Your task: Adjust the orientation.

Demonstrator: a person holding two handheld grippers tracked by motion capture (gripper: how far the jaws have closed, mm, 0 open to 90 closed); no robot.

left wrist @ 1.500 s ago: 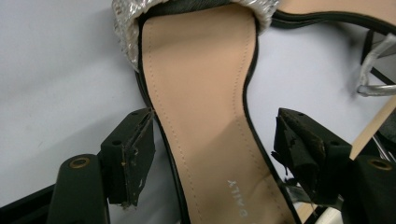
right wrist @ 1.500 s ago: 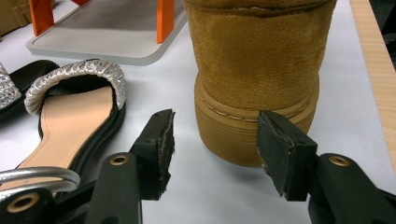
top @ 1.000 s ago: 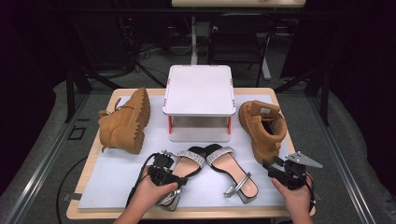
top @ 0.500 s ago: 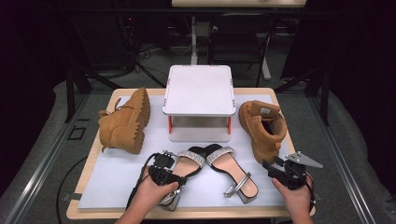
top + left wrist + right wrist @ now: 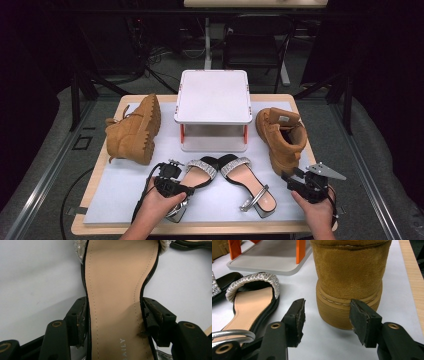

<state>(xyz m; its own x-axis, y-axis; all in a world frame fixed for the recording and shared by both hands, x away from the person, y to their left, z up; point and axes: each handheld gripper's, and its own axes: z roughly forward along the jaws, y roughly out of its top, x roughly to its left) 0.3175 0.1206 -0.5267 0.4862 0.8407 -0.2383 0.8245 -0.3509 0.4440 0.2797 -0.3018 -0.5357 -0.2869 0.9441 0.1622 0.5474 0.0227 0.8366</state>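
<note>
Two black sandals with silver straps lie at the front of the white mat. My left gripper [image 5: 181, 192] has just been closing its jaws on the narrow waist of the left sandal [image 5: 199, 171]. In the left gripper view both pads touch the sole's edges on the left sandal [image 5: 115, 302], with the left gripper [image 5: 113, 315] astride it. The right sandal [image 5: 248, 183] lies beside it, toe strap toward the stand. My right gripper [image 5: 291, 180] stands open on the mat. In the right gripper view the right gripper [image 5: 327, 317] has nothing between its pads, just short of the right boot [image 5: 349, 277].
A white stand [image 5: 213, 95] with orange legs sits mid-table behind the sandals. A tan boot [image 5: 132, 131] lies on its side at the left; the right boot [image 5: 282, 137] stands upright at the right. The wooden table edge [image 5: 320, 165] runs close to the right hand.
The left gripper's jaws have narrowed around the left sandal. Both hands stay where they were.
</note>
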